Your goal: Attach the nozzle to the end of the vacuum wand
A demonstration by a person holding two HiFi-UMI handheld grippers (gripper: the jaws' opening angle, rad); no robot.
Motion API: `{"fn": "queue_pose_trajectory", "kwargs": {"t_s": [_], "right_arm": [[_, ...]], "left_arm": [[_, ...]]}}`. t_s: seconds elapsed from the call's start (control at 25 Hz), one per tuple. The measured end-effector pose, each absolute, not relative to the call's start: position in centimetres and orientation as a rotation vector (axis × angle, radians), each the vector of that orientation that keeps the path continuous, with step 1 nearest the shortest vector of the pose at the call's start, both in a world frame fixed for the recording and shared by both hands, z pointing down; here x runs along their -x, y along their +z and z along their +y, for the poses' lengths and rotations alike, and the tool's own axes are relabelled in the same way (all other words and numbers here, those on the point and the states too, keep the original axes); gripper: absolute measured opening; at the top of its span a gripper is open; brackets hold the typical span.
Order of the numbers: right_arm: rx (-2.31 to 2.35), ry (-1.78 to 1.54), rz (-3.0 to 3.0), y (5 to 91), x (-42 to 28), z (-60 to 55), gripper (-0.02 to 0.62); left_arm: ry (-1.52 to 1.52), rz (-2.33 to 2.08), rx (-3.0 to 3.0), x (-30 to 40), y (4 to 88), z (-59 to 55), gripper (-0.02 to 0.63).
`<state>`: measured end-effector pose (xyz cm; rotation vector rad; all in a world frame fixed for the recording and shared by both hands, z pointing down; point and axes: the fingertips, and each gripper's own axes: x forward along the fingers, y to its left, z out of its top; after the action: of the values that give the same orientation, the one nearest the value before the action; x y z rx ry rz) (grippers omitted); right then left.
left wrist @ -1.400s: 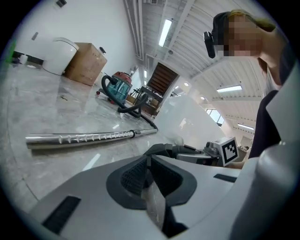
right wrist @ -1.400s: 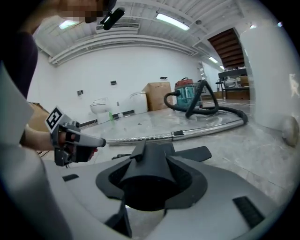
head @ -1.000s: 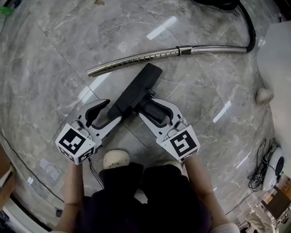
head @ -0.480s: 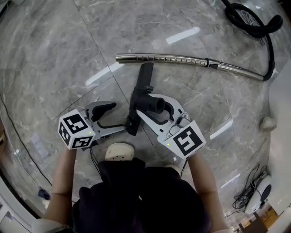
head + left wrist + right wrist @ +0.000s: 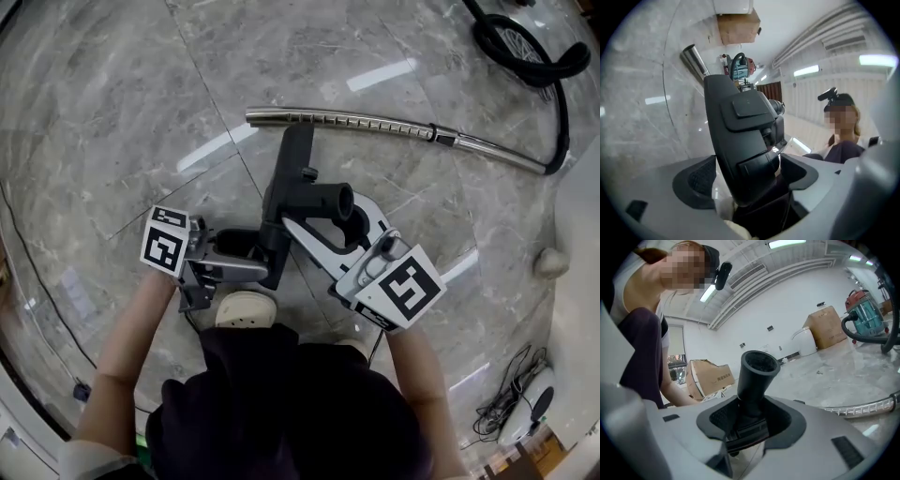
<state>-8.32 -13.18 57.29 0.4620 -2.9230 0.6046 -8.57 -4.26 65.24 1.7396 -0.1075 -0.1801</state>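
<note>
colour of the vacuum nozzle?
The nozzle is black all over; it shows best in the left gripper view.

nozzle [image 5: 281, 202]: matt black
vacuum wand [image 5: 356, 120]: bright silver
floor [image 5: 103, 122]: grey marble, pale veining
hose [image 5: 563, 112]: black
shoe [image 5: 242, 307]: cream

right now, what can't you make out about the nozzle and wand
Head view: the hose runs off the top edge, so its far end is cut off.
Left gripper view: the nozzle hides most of the wand.
Right gripper view: the right gripper hides the nozzle's head; the frame edge cuts the wand.
</note>
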Motion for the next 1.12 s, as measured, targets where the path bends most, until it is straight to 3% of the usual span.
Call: {"fn": "queue_pose_trajectory", "kwargs": {"t_s": [0.56, 0.72, 0.8, 0.84, 1.12], "right_arm": [[-0.340, 0.521, -3.170, 48.7, 9.4, -13.2, 0.181], [-0.405, 0.503, -3.179, 48.5, 8.6, -14.7, 0.180], [-0.404, 0.499, -3.193, 48.3, 8.3, -15.1, 0.181], [-0.391, 0.500, -3.201, 48.2, 8.3, -15.1, 0.181], [-0.171, 0.596, -3.264, 48.6, 7.9, -14.3, 0.181]], "left_arm": [[-0.945, 0.299, -1.587, 10.5, 55.3, -9.0, 0.408], [-0.924, 0.325, -1.607, 10.0, 55.0, -9.3, 0.401], [-0.901, 0.314, -1.585, 9.5, 55.4, -9.5, 0.279], [-0.902, 0.316, -1.569, 9.3, 55.5, -9.5, 0.263], [-0.880, 0.255, -1.599, 8.2, 55.7, -8.2, 0.245]]}}
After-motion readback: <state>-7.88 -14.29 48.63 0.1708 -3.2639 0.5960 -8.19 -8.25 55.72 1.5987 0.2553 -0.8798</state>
